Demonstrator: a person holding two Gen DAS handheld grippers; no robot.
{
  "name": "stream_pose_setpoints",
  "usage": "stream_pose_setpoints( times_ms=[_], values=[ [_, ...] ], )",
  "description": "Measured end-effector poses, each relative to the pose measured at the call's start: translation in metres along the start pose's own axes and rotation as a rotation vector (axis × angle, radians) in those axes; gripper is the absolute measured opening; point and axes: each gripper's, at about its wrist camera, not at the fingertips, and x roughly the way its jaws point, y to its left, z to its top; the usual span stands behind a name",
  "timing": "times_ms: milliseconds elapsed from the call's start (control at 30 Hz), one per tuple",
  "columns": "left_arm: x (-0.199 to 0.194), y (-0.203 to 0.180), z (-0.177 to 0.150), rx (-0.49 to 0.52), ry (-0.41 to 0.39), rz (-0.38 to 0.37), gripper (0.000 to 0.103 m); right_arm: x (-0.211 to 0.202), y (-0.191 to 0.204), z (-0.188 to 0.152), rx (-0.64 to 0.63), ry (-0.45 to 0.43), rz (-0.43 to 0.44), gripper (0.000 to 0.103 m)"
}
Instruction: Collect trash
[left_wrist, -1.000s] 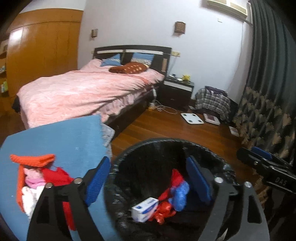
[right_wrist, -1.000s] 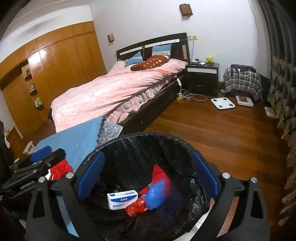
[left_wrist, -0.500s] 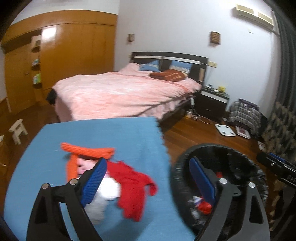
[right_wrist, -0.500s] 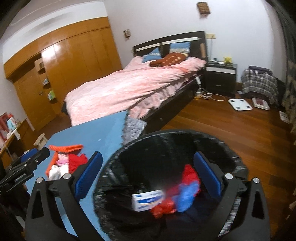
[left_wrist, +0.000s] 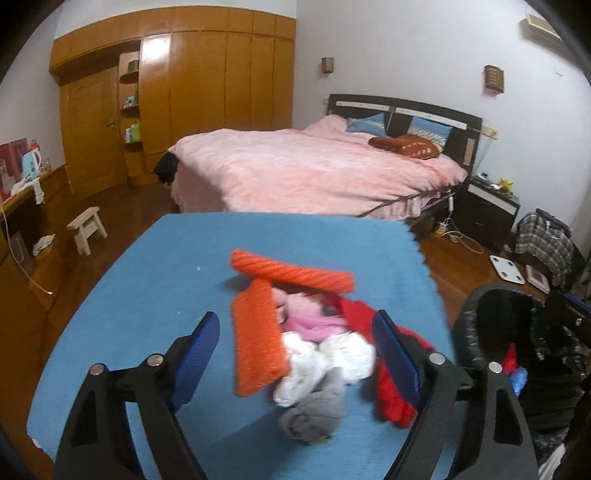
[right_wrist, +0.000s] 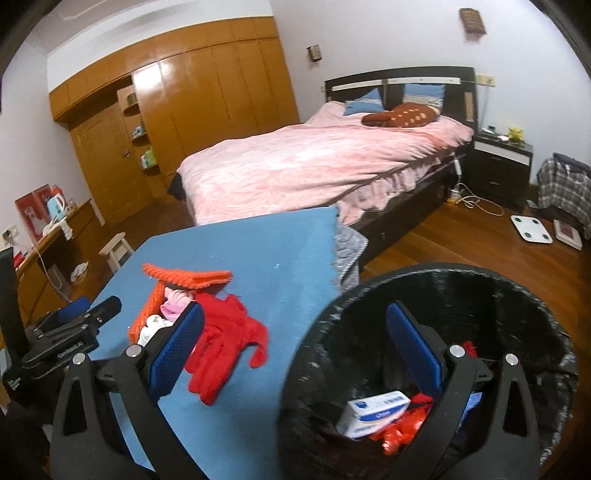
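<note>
Bare blue table (left_wrist: 155, 280) lies open left of the cloth heap (left_wrist: 314, 343) (bin (right_wrist: 480, 295) crowds its right edge).

Blue table cover (left_wrist: 155, 280), orange ribbed knit (left_wrist: 291, 273), red glove (right_wrist: 221, 339), black bin liner (right_wrist: 517, 295), pink bedspread (left_wrist: 303, 170).

The heap of rags (left_wrist: 314, 343) on the blue table (left_wrist: 184, 266) is smeared by motion in the left wrist view, so where the white, pink and grey pieces end cannot be told. The blue pad of the left gripper (left_wrist: 295, 354) covers part of the red cloth (left_wrist: 391, 398). The trash bin (left_wrist: 517, 350) is cut off by the right edge there, and most of its inside is dark. In the right wrist view the bin's (right_wrist: 436, 280) near rim is blurred, and the print on the white box (right_wrist: 376, 411) inside is too small to read. The right gripper (right_wrist: 295, 347) hides part of the red wrappers (right_wrist: 402, 428) beside it.
</note>
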Motion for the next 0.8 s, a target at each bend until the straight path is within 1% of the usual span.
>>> stream_pose_setpoints(
  times_ms=[367,467,667,800],
  values=[
    [0.044,0.023,-0.016,-0.015,0.088,0.036,0.074,0.050,0.033,-0.005,-0.058,0.055,0.033,0.096],
    [0.058,0.028,-0.019,-0.029,0.114,0.037,0.070,0.063,0.039,-0.006,-0.070,0.071,0.038,0.096],
    [0.075,0.033,-0.019,-0.049,0.127,0.017,0.067,0.088,0.049,-0.006,-0.093,0.097,0.050,0.096],
    [0.080,0.038,-0.016,-0.057,0.133,-0.011,0.059,0.100,0.057,-0.005,-0.107,0.106,0.059,0.096]
  ],
)
